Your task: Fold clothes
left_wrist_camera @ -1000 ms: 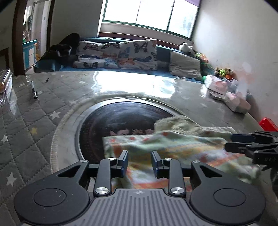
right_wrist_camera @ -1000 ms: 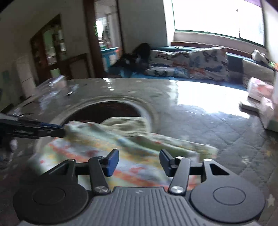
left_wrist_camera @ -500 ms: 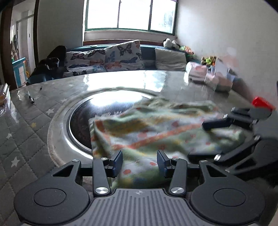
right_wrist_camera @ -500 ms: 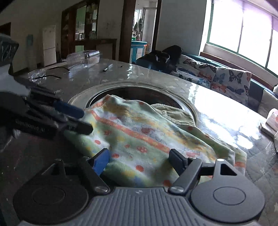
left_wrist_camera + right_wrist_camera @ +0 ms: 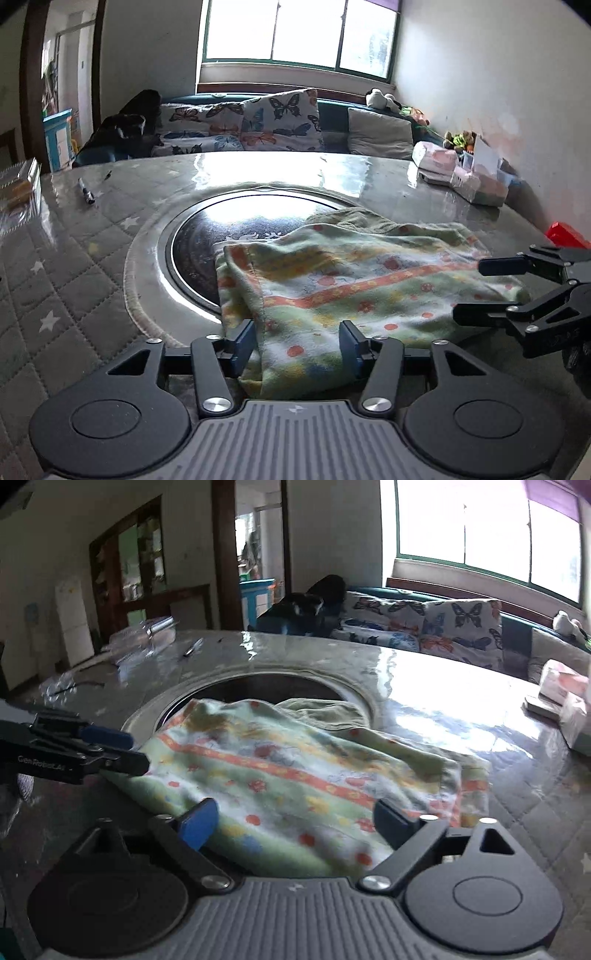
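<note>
A pale green cloth [image 5: 351, 284] with orange stripes and red and yellow dots lies folded on the round table, partly over the dark centre disc. A plain olive garment [image 5: 354, 218] peeks out behind it. My left gripper [image 5: 297, 341] is open, with the cloth's near left edge lying loose between its fingers. My right gripper [image 5: 471, 291] shows at the cloth's right end, also spread. In the right wrist view the cloth [image 5: 295, 771] fills the gap of the open right gripper [image 5: 293, 823], and the left gripper [image 5: 133, 752] sits at the cloth's left corner.
The table wears a quilted grey cover [image 5: 55, 280] under glossy plastic, around a black disc [image 5: 199, 243]. A pen [image 5: 85, 192] and a clear box [image 5: 18, 184] lie far left. Tissue packs [image 5: 439, 162] and a red object [image 5: 567, 236] sit right. A sofa with butterfly cushions [image 5: 280, 122] stands behind.
Both grippers have spread their fingers wider over the last second. The cloth has settled flat on the table between them, and both cameras have swung round.
</note>
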